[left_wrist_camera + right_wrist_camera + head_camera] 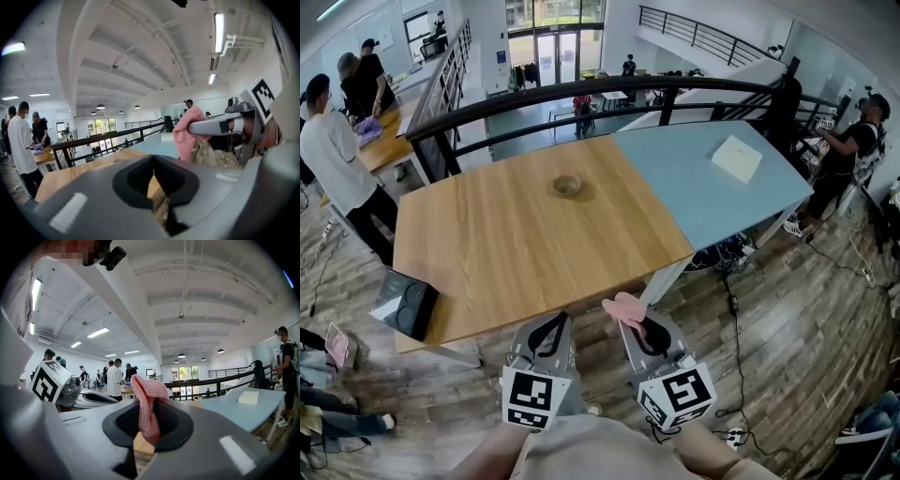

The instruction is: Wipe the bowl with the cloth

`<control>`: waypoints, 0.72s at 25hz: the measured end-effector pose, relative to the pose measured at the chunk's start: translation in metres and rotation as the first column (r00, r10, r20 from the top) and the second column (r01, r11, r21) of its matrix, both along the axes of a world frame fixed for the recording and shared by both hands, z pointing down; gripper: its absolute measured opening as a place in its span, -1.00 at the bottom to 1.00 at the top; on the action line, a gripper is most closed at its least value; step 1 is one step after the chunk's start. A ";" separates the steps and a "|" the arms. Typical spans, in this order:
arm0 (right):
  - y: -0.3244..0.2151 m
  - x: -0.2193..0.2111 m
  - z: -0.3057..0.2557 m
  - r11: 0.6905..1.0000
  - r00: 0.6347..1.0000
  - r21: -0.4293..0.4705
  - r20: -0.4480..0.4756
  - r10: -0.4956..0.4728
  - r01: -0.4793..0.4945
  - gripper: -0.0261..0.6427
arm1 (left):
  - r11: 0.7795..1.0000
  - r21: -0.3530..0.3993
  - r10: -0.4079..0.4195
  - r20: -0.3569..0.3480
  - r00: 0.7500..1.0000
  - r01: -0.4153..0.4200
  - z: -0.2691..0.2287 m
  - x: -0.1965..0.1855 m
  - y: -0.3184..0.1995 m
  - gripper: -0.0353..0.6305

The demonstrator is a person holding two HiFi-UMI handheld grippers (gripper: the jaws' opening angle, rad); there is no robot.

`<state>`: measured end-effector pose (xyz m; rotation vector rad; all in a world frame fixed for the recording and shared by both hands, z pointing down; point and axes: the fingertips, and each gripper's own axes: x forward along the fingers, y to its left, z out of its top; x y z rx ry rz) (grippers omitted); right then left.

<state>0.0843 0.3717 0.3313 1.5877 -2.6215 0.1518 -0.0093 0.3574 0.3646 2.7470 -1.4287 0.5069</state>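
Carrying the cloth [622,306] to the bowl [567,186] looks like the step in hand. The right gripper [630,323] has its jaws clamped on the cloth; the left gripper [551,326] has its jaws together, empty. The bowl sits mid-tabletop [487,253], well apart, so next comes a long reach forward.
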 end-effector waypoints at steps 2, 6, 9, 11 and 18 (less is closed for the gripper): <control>-0.008 0.004 0.001 1.000 1.000 -0.002 -0.006 0.003 -0.003 -0.80 | 1.000 0.001 0.005 0.000 1.000 -0.005 0.001 0.005 -0.009 -0.89; -0.029 0.006 0.002 1.000 1.000 0.001 -0.010 0.005 -0.005 -0.80 | 1.000 0.009 0.012 0.001 1.000 -0.012 0.002 0.007 -0.030 -0.89; -0.051 0.004 0.005 1.000 1.000 -0.003 -0.013 0.006 -0.006 -0.80 | 1.000 0.000 0.011 0.005 1.000 -0.011 0.007 0.005 -0.053 -0.89; -0.069 0.002 0.007 1.000 1.000 -0.007 -0.018 0.005 -0.005 -0.80 | 1.000 -0.006 0.010 0.005 1.000 -0.010 0.009 0.002 -0.072 -0.89; -0.144 -0.007 0.008 1.000 0.999 -0.022 -0.049 0.007 -0.008 -0.80 | 1.000 -0.028 0.012 -0.017 1.000 -0.012 0.015 -0.006 -0.147 -0.89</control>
